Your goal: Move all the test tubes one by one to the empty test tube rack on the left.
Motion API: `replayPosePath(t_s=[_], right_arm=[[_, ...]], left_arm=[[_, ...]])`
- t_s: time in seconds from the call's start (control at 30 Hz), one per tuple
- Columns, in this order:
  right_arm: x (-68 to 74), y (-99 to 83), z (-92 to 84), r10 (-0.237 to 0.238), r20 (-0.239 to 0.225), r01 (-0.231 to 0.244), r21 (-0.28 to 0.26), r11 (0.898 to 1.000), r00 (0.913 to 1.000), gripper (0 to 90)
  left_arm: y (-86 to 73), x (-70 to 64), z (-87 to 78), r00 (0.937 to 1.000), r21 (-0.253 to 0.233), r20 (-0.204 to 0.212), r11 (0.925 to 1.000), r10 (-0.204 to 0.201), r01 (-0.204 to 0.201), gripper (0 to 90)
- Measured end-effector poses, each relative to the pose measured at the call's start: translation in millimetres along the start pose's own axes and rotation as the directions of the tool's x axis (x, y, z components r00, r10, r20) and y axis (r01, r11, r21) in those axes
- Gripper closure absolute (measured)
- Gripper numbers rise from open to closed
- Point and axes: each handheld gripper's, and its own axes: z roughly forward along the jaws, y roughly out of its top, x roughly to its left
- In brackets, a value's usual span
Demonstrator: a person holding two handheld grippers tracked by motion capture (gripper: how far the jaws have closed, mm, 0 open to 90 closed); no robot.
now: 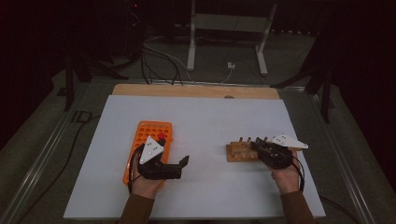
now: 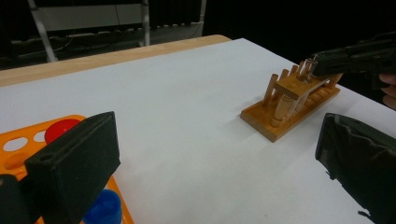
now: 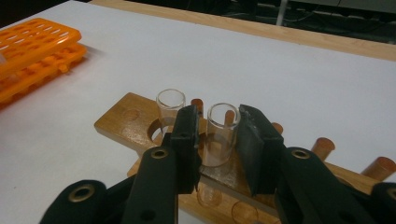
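Right gripper jaws clasp a clear glass tube standing in the wooden rack. Likely fragile, slippery: grip mid-wall gently. Left gripper released.

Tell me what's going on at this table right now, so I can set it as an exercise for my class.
A person works with a hand-held gripper in each hand. The right hand-held gripper has its jaws closed around a clear glass tube standing in a wooden rack, with a second tube beside it. The left hand-held gripper is open and holds nothing, hovering by the orange rack, which carries a red cap and a blue one. Whether the tube is going in or coming out I cannot tell.
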Motion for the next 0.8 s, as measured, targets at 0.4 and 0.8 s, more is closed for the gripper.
replayPosePath(t_s=[0.4, 0.8], right_arm=[[6.1, 1.6, 1.1, -0.032, 0.019, 0.033, -0.018, 0.999, 0.9993, 75.9], [5.7, 15.9, -19.7, -0.017, 0.034, 0.020, -0.106, 0.994, 0.9993, 76.0]], left_arm=[[8.0, 6.5, -14.6, 0.9998, -0.064, 0.013, 0.9978, -0.016, 0.016, 0.5], [6.1, 2.9, -9.8, 0.9998, -0.050, 0.020, 0.9987, -0.007, 0.008, 0.5]])
